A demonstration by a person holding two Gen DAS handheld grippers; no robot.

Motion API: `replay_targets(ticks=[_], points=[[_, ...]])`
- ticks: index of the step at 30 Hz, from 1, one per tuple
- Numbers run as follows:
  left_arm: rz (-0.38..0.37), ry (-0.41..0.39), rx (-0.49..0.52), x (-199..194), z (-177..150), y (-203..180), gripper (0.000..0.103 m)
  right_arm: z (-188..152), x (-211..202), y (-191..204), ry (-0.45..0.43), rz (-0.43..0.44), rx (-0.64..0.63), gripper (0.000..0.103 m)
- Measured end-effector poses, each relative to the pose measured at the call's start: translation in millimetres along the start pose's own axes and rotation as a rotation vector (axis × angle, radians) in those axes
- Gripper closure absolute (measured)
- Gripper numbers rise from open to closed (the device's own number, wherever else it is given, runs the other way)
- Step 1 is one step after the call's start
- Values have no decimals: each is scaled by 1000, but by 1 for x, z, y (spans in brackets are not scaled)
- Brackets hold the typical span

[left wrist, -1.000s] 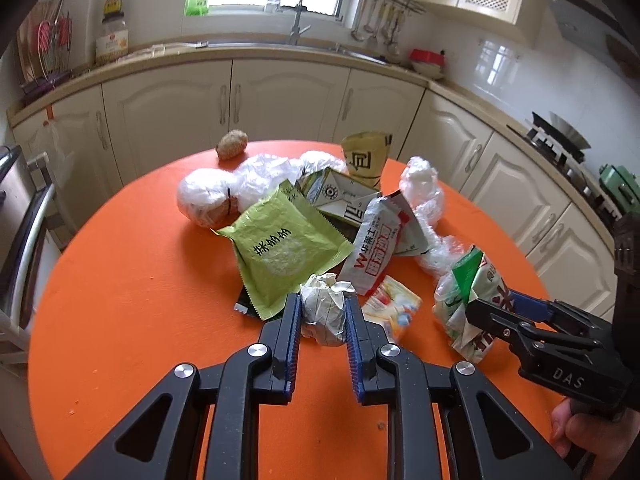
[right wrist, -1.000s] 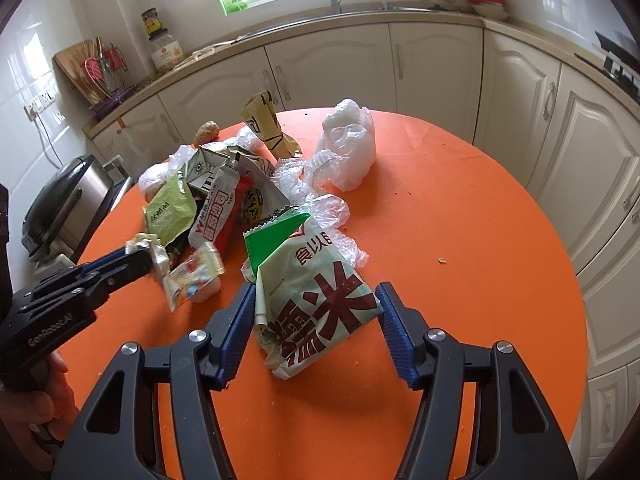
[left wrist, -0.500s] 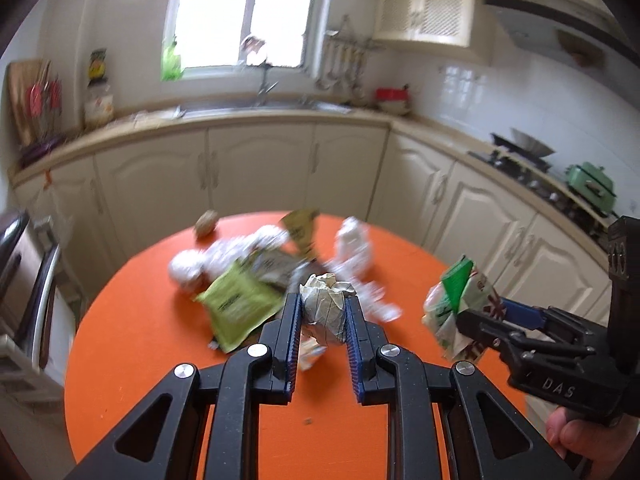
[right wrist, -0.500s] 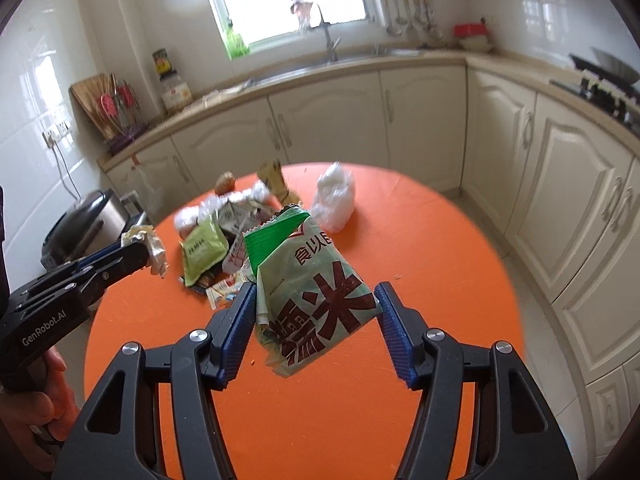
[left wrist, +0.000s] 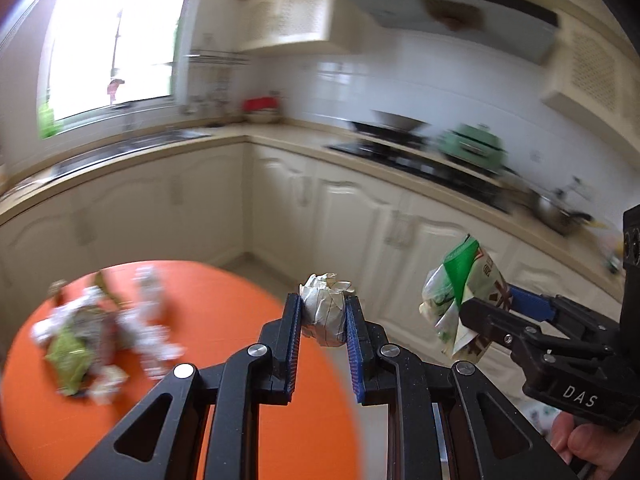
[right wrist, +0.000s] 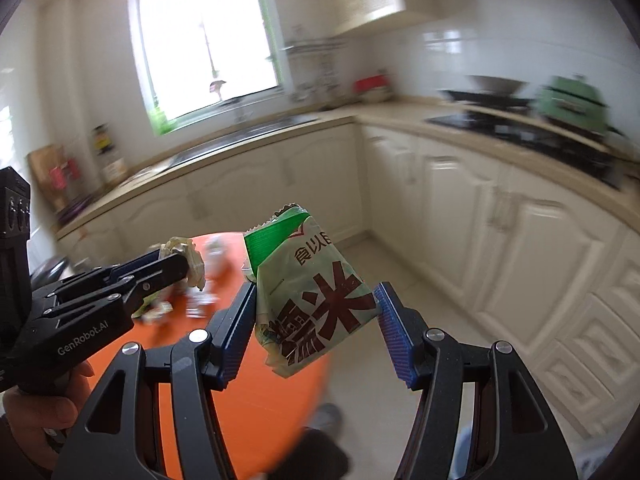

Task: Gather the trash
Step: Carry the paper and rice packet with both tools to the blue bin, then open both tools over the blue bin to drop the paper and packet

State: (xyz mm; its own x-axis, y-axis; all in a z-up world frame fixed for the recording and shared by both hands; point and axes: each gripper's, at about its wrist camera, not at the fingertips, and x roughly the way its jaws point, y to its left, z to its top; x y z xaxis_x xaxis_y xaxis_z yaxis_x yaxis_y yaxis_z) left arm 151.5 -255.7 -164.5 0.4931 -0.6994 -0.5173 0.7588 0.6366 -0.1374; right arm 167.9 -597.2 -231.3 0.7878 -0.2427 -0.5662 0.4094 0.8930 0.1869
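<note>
My left gripper [left wrist: 322, 312] is shut on a crumpled white paper ball [left wrist: 325, 312], held in the air past the right edge of the round orange table [left wrist: 224, 320]. My right gripper [right wrist: 316, 304] is shut on a pale green snack bag [right wrist: 312, 300] with a green top and large brown characters. That bag [left wrist: 460, 296] also shows in the left wrist view at the right, pinched in the right gripper [left wrist: 480, 312]. In the right wrist view the left gripper [right wrist: 176, 264] with the paper ball [right wrist: 188, 252] is at the left. A blurred pile of wrappers [left wrist: 96, 336] lies on the table.
Cream kitchen cabinets [left wrist: 320, 208] run under a beige counter with a sink [left wrist: 132, 148], a black hob [left wrist: 400, 152] and a green pot [left wrist: 472, 144]. Light tiled floor [right wrist: 384, 344] lies between table and cabinets. A hand [right wrist: 40, 404] grips the left tool.
Both grippers rose off the table with their trash and swung right, away from the pile. The view now faces the cabinets and hob, and the table edge is below left.
</note>
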Motion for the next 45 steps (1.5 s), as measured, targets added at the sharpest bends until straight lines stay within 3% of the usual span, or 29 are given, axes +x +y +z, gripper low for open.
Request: replay_targets(ticks=[7,12,16,22,27,28,31,34,36,45], points=[[-235,82,121,65,-16,-124,86,-28,-50,-114,13,-232,107,42],[-351,183,180,119,-42,-186,86,-67,-61,-189,79,-358,201,42],[-406,303,191,171,-69,-215,86,-107,-39,-243,176,-408,284,42],[-475,530,159,258,-110,-227,85,-175,8,-305,321,-426,413,41],[-493,655,168,308,-132,-236,80,-222,39,-343,387,-429,537,35],[-483,668,180,315,-135,-238,70,-227,42,-347,390,-430,551,34],[-442,684,200,341,-131,-242,43,-238,44,-357,386,-439,599,19],[-415,675,191,355,-126,-246,27,-241,38,-356,371,-451,609,3],[-403,664,195,366,-125,-266,19,-241,40,-357,376,-461,601,0],[-328,578,229,306,-114,-257,10,-237,35,-340,382,-498,571,0]])
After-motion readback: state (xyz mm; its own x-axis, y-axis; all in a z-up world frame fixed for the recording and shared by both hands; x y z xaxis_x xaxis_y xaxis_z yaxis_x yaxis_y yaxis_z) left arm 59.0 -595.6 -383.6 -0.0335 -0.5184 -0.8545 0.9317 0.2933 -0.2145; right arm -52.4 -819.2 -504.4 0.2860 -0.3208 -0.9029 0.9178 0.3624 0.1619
